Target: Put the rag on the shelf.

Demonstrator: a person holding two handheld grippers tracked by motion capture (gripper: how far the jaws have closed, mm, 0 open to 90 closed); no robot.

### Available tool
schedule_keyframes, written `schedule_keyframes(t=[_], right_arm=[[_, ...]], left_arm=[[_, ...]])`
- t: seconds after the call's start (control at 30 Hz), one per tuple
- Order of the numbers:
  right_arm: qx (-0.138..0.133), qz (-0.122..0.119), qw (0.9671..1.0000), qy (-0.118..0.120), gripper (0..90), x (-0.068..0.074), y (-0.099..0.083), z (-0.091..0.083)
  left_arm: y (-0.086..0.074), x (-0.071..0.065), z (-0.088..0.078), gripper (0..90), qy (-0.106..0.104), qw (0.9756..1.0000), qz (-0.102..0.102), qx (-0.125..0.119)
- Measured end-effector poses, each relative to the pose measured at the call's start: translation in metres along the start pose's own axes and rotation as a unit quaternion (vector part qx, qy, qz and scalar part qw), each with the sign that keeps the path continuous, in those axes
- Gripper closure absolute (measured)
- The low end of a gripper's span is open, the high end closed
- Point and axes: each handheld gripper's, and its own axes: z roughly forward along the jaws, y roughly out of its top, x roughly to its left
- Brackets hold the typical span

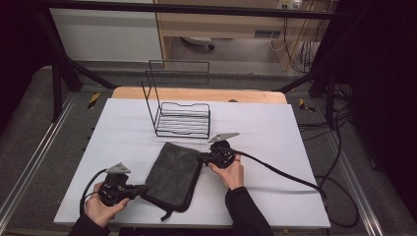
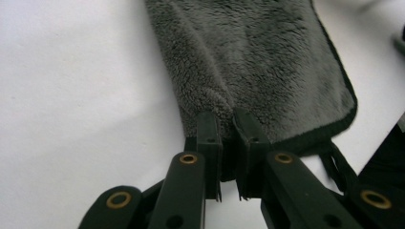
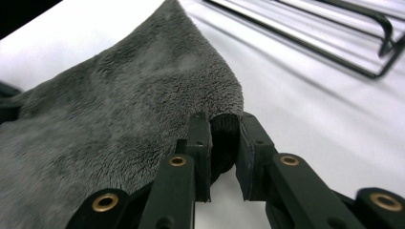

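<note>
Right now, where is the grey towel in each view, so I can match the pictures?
High view: the grey towel lies folded at lower centre, between the left gripper and right gripper.
Left gripper view: it spreads from top centre down into the shut jaws.
Right gripper view: it covers the left half, with its edge in the jaws.
Shared landmark: the white table.

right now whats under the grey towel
The grey towel lies folded on the white table, with its own lower layer visible along the near edge. Both grippers pinch its edges. Whatever else sits under the middle is covered.
</note>
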Motion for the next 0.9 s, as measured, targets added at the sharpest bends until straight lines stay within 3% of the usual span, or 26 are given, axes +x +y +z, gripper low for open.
schedule_keyframes(t=[0.07, 0.17, 0.27, 0.37, 0.43, 0.53, 0.6, 0.63, 0.77, 0.87, 0.9], right_arm=[[-0.001, -0.003, 1.0, 0.006, 77.8, -0.003, 0.0, 0.006], [0.01, -0.015, 0.9998, -0.005, 75.0, -0.002, -0.002, 0.013], [-0.006, -0.028, 0.9989, -0.037, 61.0, 0.001, -0.003, 0.009], [-0.031, -0.014, 0.9979, -0.055, 48.6, 0.003, -0.002, 0.001], [-0.037, -0.008, 0.9975, -0.059, 47.8, 0.004, -0.002, 0.001], [-0.027, 0.011, 0.9974, -0.066, 48.2, 0.006, -0.007, 0.007], [-0.014, 0.014, 0.9972, -0.072, 51.2, 0.006, -0.011, 0.011], [-0.008, 0.017, 0.9973, -0.071, 51.9, 0.006, -0.013, 0.014], [0.0, 0.038, 0.9972, -0.064, 60.8, 0.008, -0.016, 0.018], [0.002, 0.053, 0.9971, -0.055, 65.6, 0.007, -0.016, 0.02], [0.001, 0.062, 0.9971, -0.044, 74.6, 0.007, -0.015, 0.021]], left_arm=[[-0.004, -0.008, -0.001, 81.6, 0.013, 0.9999, 0.003, 0.001], [-0.002, -0.006, -0.002, 76.2, 0.02, 0.9998, -0.001, 0.001], [0.005, 0.002, -0.006, 62.5, 0.027, 0.9995, -0.009, -0.014], [0.018, 0.008, -0.007, 53.3, 0.047, 0.9985, 0.001, -0.029], [0.023, 0.01, -0.005, 51.4, 0.052, 0.9982, 0.005, -0.031], [0.035, 0.018, 0.009, 52.8, 0.056, 0.998, 0.008, -0.029], [0.041, 0.024, 0.026, 56.5, 0.066, 0.9977, 0.015, -0.007], [0.041, 0.025, 0.029, 59.4, 0.06, 0.9981, 0.016, 0.0], [0.037, 0.024, 0.03, 73.6, 0.04, 0.999, 0.015, 0.01], [0.033, 0.024, 0.029, 76.2, 0.031, 0.9992, 0.01, 0.022], [0.032, 0.024, 0.028, 80.9, 0.028, 0.9993, 0.003, 0.023]])
